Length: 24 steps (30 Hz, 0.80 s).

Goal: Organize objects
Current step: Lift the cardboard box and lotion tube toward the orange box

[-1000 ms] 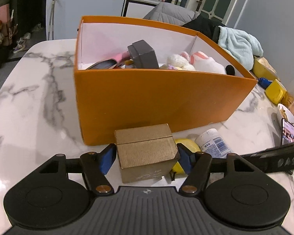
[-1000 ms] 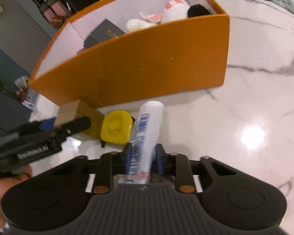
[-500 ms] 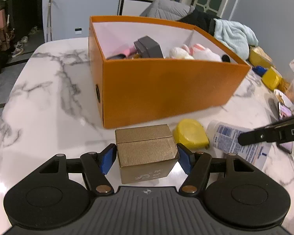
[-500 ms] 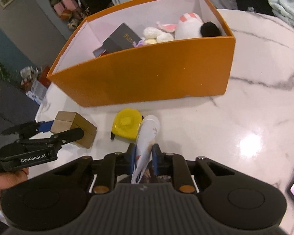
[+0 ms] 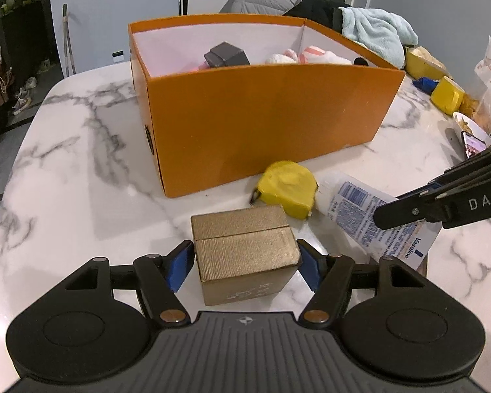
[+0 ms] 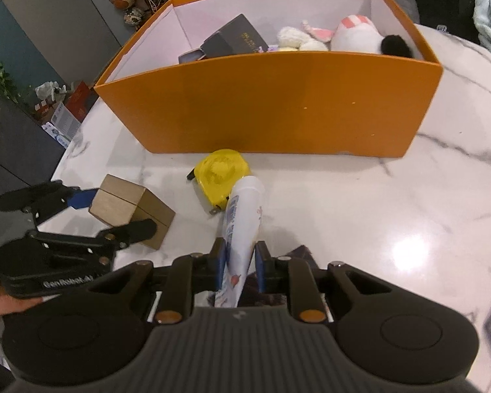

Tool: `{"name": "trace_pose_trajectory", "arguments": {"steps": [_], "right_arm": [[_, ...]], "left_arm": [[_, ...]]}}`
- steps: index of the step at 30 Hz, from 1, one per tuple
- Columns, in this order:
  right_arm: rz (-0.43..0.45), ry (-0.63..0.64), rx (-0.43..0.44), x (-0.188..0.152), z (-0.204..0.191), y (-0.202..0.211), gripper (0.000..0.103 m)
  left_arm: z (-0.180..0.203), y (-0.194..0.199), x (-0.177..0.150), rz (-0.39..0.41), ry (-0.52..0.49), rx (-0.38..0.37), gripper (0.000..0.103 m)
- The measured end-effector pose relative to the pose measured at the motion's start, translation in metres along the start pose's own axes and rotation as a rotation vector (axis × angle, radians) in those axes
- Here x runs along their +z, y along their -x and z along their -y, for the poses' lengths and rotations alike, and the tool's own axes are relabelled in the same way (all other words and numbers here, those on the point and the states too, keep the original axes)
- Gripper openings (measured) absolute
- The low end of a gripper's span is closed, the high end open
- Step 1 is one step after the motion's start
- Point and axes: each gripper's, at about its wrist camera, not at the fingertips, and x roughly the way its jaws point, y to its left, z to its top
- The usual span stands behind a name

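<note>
My left gripper is shut on a small gold box, held just above the marble table; the box also shows in the right wrist view. My right gripper is shut on a white Vaseline tube, also seen from the left wrist. A yellow tape measure lies on the table by the tube's cap. Behind it stands an open orange box holding a dark box and a plush toy.
At the table's right edge are yellow containers, snack bags, a phone and a light blue towel. The table's rounded left edge drops to the floor, where shoes and boxes sit.
Both grippers have pulled back and risen from the orange box, each still holding its object. The tape measure has stayed on the table.
</note>
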Motion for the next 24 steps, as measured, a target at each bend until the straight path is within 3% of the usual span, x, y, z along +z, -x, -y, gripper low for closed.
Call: {"name": "trace_pose_trajectory", "arguments": {"steps": [11,24], "right_arm": [[-0.050,-0.095,0.062,-0.001,0.006,-0.023,0.024],[-0.011,-0.150,0.123,0.002,0.013,0.007,0.019]], "left_arm": [[0.002,-0.011,-0.001,-0.025,-0.020,0.014,0.080],[0.003,0.005,0.002,-0.006,-0.032,-0.029,0.073]]}}
